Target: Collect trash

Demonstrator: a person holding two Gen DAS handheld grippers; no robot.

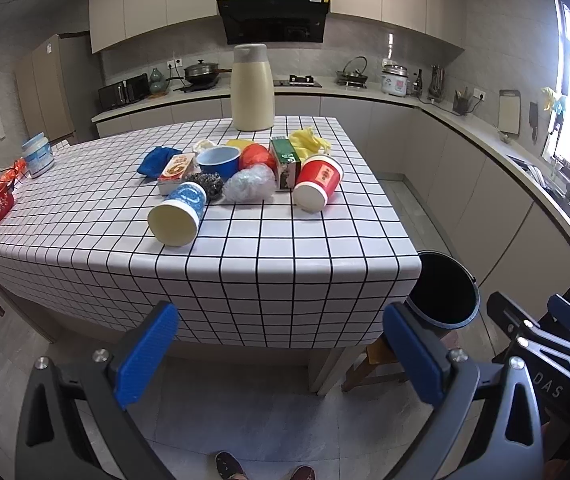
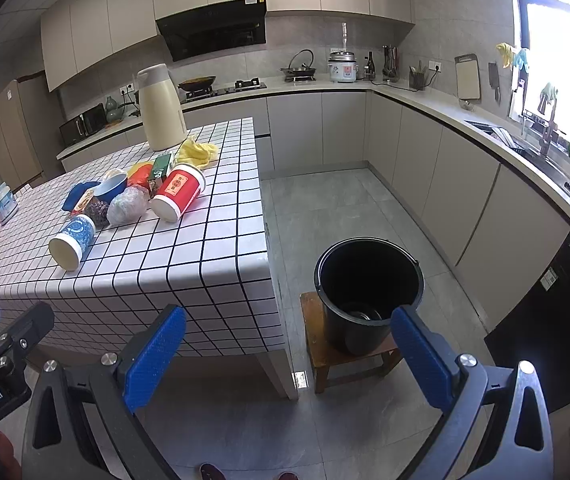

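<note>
Left wrist view: my left gripper (image 1: 281,356) stands with its jaws wide apart and nothing between them, short of the near edge of the table (image 1: 285,280) with the grid-pattern cloth. The trash lies clustered mid-table: a blue paper cup (image 1: 179,214) on its side nearest me, a red paper cup (image 1: 317,182) on its side to the right, a crumpled clear plastic bag (image 1: 249,185) between them, and a green carton (image 1: 285,163) upright just behind. A blue bowl (image 1: 219,160) and a cream thermos jug (image 1: 252,88) stand farther back. The black bucket (image 1: 445,292) sits low, off the table's right corner.

Right wrist view: my right gripper (image 2: 289,356) is likewise spread wide and empty. The black bucket (image 2: 369,280) stands on a small wooden stool (image 2: 317,344) beside the table (image 2: 205,280), apart from it. The red paper cup (image 2: 179,191) and blue paper cup (image 2: 73,242) lie on the cloth at upper left.
</note>
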